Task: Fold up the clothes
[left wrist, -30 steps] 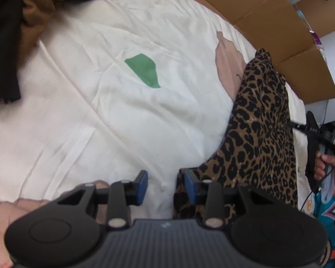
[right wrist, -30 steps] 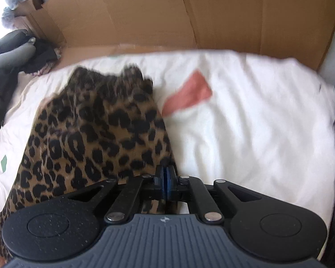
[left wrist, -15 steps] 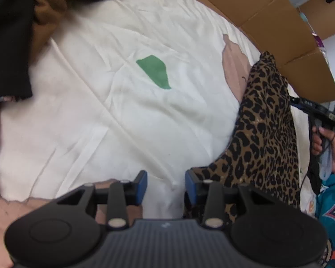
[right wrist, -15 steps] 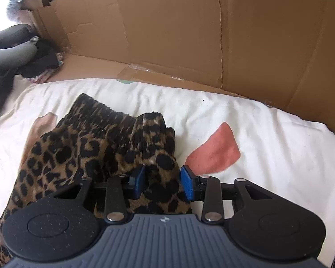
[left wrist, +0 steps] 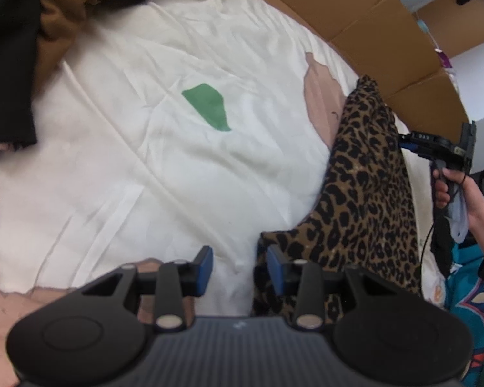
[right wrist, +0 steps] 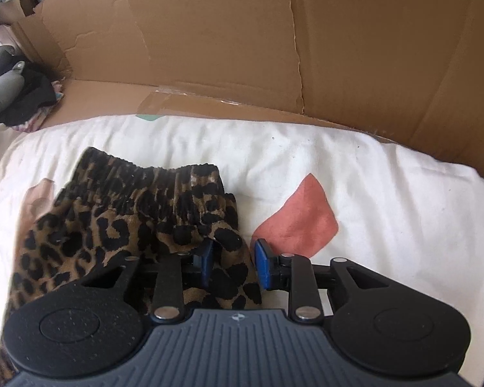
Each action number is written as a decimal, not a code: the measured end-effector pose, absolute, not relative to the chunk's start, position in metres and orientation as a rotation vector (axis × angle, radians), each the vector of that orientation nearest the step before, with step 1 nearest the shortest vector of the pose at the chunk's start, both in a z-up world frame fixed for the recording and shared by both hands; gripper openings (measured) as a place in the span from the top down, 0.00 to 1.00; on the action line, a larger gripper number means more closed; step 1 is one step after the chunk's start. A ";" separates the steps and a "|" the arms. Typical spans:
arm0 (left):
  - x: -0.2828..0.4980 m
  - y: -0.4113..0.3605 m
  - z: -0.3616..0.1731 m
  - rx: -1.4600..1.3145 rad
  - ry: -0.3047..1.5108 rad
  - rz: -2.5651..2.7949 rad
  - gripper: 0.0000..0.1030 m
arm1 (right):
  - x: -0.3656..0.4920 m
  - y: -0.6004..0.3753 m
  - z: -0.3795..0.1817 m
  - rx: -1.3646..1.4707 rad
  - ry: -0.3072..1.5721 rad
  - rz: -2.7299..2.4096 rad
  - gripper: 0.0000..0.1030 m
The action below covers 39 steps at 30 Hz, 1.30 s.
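A leopard-print garment [left wrist: 368,200] lies on the white bedsheet [left wrist: 145,167], long and partly folded, its gathered waistband [right wrist: 151,177] toward the cardboard wall. My left gripper [left wrist: 238,266] is open over bare sheet at the garment's near corner; its right pad sits against the cloth edge with nothing between the pads. My right gripper [right wrist: 232,262] is open at the waistband end. A fold of the leopard cloth lies loose between its blue pads, which do not press on it. A hand [left wrist: 448,187] holds that right gripper at the far right of the left wrist view.
Flattened cardboard [right wrist: 242,48] walls the bed's far side. Dark and brown clothes [left wrist: 22,32] are heaped at the left. The sheet carries a green patch [left wrist: 209,106], a pink patch [left wrist: 319,96] and a coral patch [right wrist: 303,219]. Teal patterned fabric [left wrist: 468,300] lies at the lower right.
The right gripper was shut on the leopard cloth and has opened, letting it go after carrying it toward the cardboard wall. The left gripper has stayed open and barely moved.
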<state>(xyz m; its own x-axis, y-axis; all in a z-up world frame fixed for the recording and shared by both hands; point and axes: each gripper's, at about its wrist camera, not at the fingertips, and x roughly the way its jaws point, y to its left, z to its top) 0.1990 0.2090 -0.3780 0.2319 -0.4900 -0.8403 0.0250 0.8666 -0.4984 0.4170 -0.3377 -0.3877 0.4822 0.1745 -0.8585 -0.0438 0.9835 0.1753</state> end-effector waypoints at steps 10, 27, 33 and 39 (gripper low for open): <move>0.184 0.209 -0.385 -0.507 1.305 -0.379 0.62 | 0.369 -0.369 -0.336 0.185 1.022 0.155 0.65; 0.168 0.196 -0.390 -0.445 1.366 -0.433 0.62 | 0.170 -0.397 -0.351 0.394 1.076 0.142 0.59; 0.177 0.190 -0.388 -0.468 1.362 -0.458 0.61 | 0.153 -0.387 -0.371 0.408 1.131 0.192 0.59; 0.179 0.182 -0.393 -0.453 1.377 -0.473 0.61 | 0.142 -0.385 -0.392 0.466 1.169 0.217 0.59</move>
